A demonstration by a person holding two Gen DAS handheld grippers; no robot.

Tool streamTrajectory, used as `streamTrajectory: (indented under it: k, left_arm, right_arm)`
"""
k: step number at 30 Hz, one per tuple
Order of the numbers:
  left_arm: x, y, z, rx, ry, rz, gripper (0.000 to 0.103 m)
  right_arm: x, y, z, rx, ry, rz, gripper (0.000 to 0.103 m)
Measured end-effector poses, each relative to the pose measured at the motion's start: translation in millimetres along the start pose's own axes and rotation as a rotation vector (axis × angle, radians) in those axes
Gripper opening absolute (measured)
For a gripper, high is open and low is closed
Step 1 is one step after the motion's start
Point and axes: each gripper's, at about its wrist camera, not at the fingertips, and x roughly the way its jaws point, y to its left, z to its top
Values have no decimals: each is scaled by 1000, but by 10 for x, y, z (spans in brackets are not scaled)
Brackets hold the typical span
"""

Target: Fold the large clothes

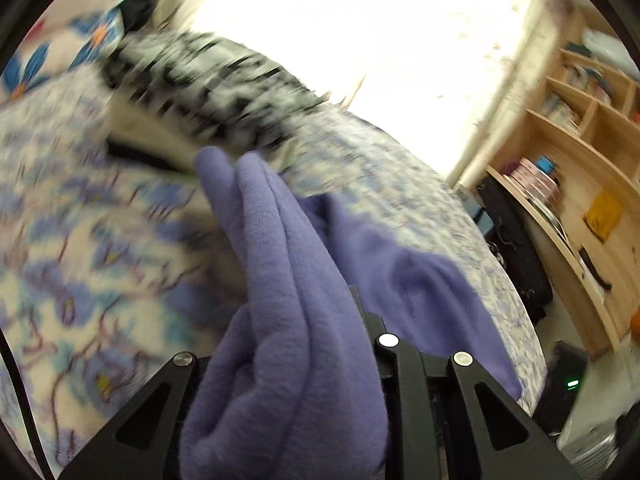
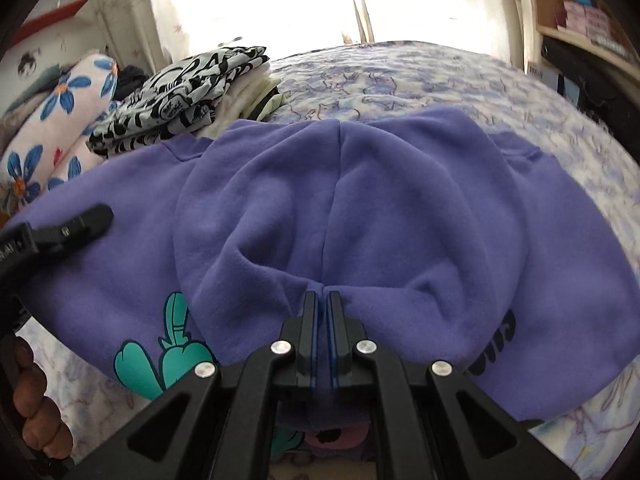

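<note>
A purple hoodie (image 2: 360, 208) lies spread on the bed, hood uppermost, with a teal print (image 2: 160, 356) near its front edge. My right gripper (image 2: 322, 300) is shut on a pinch of the hood's fabric. In the left wrist view a thick fold of the same purple hoodie (image 1: 280, 280) runs up between the jaws of my left gripper (image 1: 312, 320), which is shut on it; the cloth hides the fingertips. The right wrist view shows the left gripper (image 2: 86, 220) over the hoodie's left side, with a person's hand (image 2: 36, 408) below it.
A stack of folded clothes with a black-and-white print (image 2: 176, 96) sits at the bed's far left, beside a flowered cushion (image 2: 60, 120). The bedspread (image 2: 400, 76) has a blue floral pattern. Wooden shelves (image 1: 580, 168) and a black bag (image 1: 516, 248) stand right of the bed.
</note>
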Motion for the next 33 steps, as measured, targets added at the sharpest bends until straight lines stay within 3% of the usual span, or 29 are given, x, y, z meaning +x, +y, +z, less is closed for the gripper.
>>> streamTrajectory:
  k: [9, 14, 21, 25, 33]
  left_arm:
    - [83, -1236, 132, 259, -28, -46, 18]
    - [228, -1898, -26, 411, 2, -71, 18]
    - [482, -2505, -279, 522, 56, -81, 19]
    - [604, -2700, -392, 558, 94, -67, 20]
    - [901, -3030, -759, 633, 195, -49, 20]
  right_arm:
    - [-110, -260, -75, 130, -8, 114, 4]
    - [-166, -564, -139, 268, 3, 225, 3]
    - [-475, -981, -354, 450, -22, 348, 4]
    - [-732, -1178, -531, 469, -28, 298, 6]
    - [-1256, -1760, -714, 522, -117, 106, 6]
